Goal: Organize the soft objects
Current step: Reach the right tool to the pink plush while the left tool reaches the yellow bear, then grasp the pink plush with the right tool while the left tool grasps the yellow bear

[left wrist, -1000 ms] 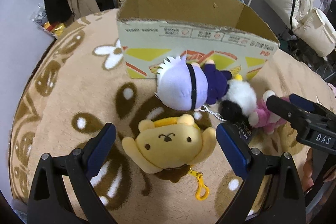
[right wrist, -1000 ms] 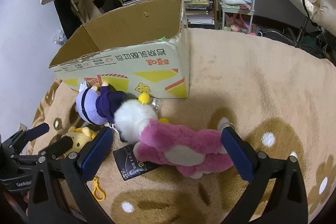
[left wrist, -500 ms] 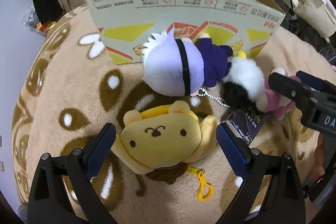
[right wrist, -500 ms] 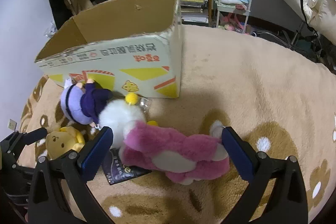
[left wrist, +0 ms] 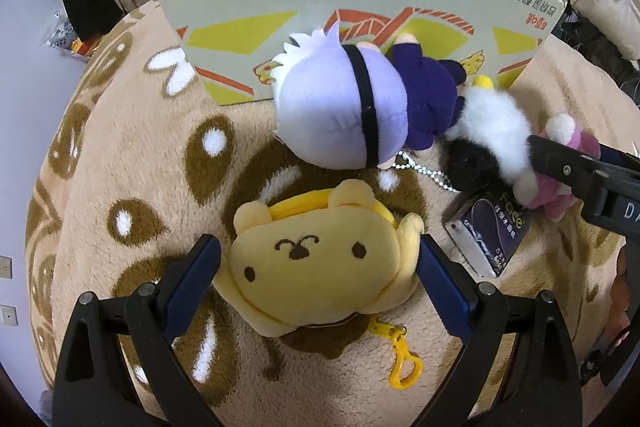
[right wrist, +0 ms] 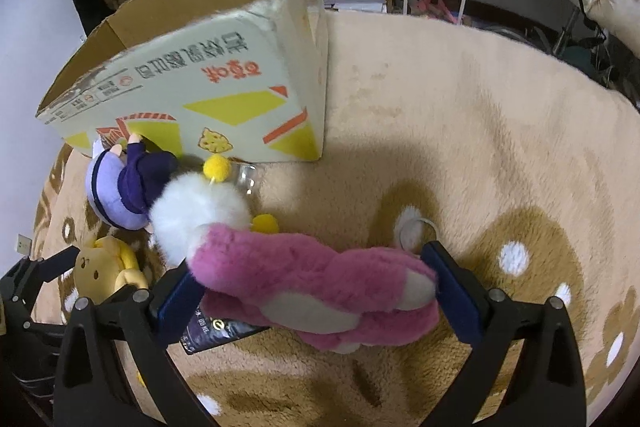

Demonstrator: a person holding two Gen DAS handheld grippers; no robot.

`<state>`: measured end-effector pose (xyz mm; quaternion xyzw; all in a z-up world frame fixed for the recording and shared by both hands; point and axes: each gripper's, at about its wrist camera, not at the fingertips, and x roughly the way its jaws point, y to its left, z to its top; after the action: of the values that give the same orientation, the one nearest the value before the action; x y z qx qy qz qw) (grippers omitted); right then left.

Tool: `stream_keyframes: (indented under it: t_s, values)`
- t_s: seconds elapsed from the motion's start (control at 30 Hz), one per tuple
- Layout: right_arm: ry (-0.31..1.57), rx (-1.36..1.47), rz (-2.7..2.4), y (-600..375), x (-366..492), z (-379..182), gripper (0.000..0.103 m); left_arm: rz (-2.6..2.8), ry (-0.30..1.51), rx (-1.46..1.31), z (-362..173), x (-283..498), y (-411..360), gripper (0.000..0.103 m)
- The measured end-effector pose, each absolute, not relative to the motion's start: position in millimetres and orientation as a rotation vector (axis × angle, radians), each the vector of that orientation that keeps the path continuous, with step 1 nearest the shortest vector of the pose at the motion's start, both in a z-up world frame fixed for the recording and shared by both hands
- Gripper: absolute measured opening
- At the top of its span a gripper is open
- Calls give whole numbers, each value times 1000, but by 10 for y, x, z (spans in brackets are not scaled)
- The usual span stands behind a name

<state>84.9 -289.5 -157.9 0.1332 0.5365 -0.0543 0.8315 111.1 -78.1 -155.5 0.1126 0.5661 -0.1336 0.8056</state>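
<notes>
box (left wrist: 360, 11): your landmark and, I judge, the drop target. Open top, printed front wall faces you. It's light cardboard, so a knock from either arm can shove it across the rug (right wrist: 480, 131).
pink plush (right wrist: 312, 283): in front of the box's right half, lying lengthwise between the pads of the right gripper (right wrist: 316, 291). Fingers are spread and straddle it; pads are just beside both ends, and I can't tell if they touch. Risk: it's long and floppy, so an end-to-end squeeze may buckle it and let it slip out on the lift.
purple doll (left wrist: 344, 111): lying against the box's front wall, left of the pink plush, touching its white fluffy head. Risk: lifting the pink one may drag or roll this one.
yellow bear (left wrist: 320, 267): nearer you than the doll, further from the box, face up between the spread fingers of the left gripper (left wrist: 320, 287). Nothing grasped yet. Pads are just beside its sides. Risk: soft body squashes and a shallow pinch catches only an ear or arm.
dark packet (left wrist: 492, 231): right of the bear, partly under the pink plush. Risk: your right left-hand pad may clip it or pinch it with the plush.
yellow clip (left wrist: 404, 371): hangs off the bear on the side away from the box. Risk: snags the rug pile or box rim.
bead chain (left wrist: 424, 175): between doll and packet. Risk: tangles.
</notes>
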Motion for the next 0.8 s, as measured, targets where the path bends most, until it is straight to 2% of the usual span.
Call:
stream_keyframes:
  t_s: [0.23,0.8]
  values:
    - [1133,305,-118,-2948,849,-1629,103,-287,1241,200,-1615,1179,-687,95]
    - [1085,317,-126,-2928,701,-1494,96,-284,1221,105,-1544,1038,-479,81]
